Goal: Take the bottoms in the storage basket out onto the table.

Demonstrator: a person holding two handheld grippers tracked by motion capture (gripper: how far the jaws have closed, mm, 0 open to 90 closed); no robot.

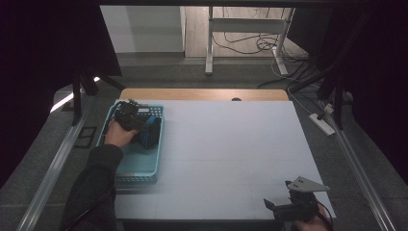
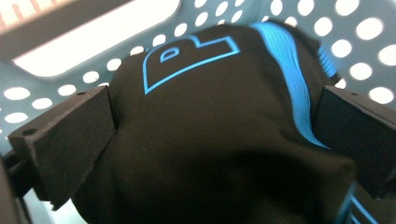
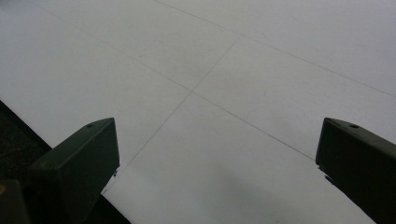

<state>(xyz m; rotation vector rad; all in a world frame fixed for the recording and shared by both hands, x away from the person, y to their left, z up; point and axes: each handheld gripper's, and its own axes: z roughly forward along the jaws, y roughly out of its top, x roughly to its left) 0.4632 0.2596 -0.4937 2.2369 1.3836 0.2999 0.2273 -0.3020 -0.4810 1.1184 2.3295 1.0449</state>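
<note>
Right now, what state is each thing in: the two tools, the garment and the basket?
Left tool: inside the basket, jaws on either side of the garment, touching it; a firm clamp cannot be told.
Right tool: jaws wide apart, holding nothing, over the white table near its front right corner.
Black garment with blue trim: bunched up, lying in the basket.
Light blue basket: upright at the table's left side.

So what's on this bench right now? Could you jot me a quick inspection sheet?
Surface: white table top, wooden strip along its far edge.
Job's things: black and blue garment inside the light blue basket.
Clutter: nothing seen.
Grippers: left gripper jaws on either side of the garment, grip unclear; right gripper open over bare table.
Cables: tangle of cables on the floor beyond.
Surroundings: power strip, white table legs.
</note>
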